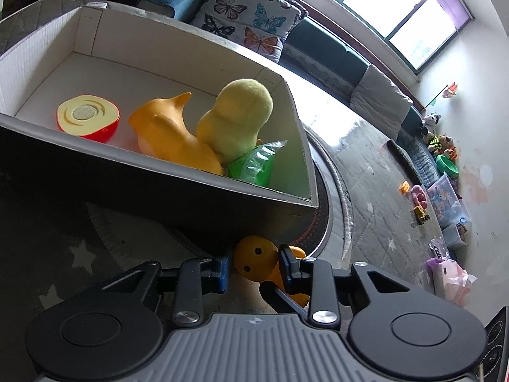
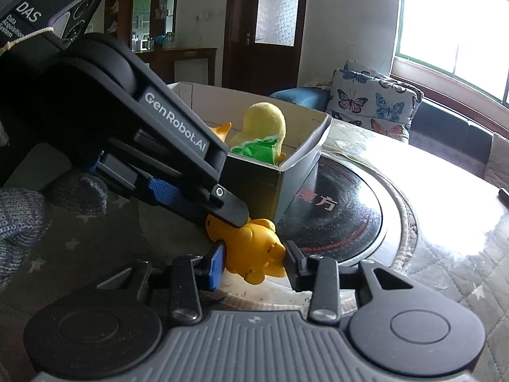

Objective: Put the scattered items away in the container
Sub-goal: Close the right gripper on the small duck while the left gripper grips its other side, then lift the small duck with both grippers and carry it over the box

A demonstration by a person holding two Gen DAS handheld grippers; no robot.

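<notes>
A small yellow toy figure (image 1: 256, 259) lies on the table just outside the near corner of the cardboard box (image 1: 165, 191). My left gripper (image 1: 254, 269) is shut on its head. My right gripper (image 2: 254, 262) has its fingers around the same toy (image 2: 257, 251) from the other side, touching it. The left gripper's body (image 2: 178, 146) crosses the right wrist view. The box (image 2: 305, 162) holds a yellow plush duck (image 1: 235, 121), an orange rubber toy (image 1: 168, 133), a green packet (image 1: 254, 165) and a red toy apple half (image 1: 89, 117).
The box stands partly on a round black turntable (image 2: 343, 213) on the table. A butterfly cushion (image 1: 248, 19) and a sofa (image 1: 350, 70) lie behind. Toys and bins (image 1: 442, 197) line the far wall on the floor.
</notes>
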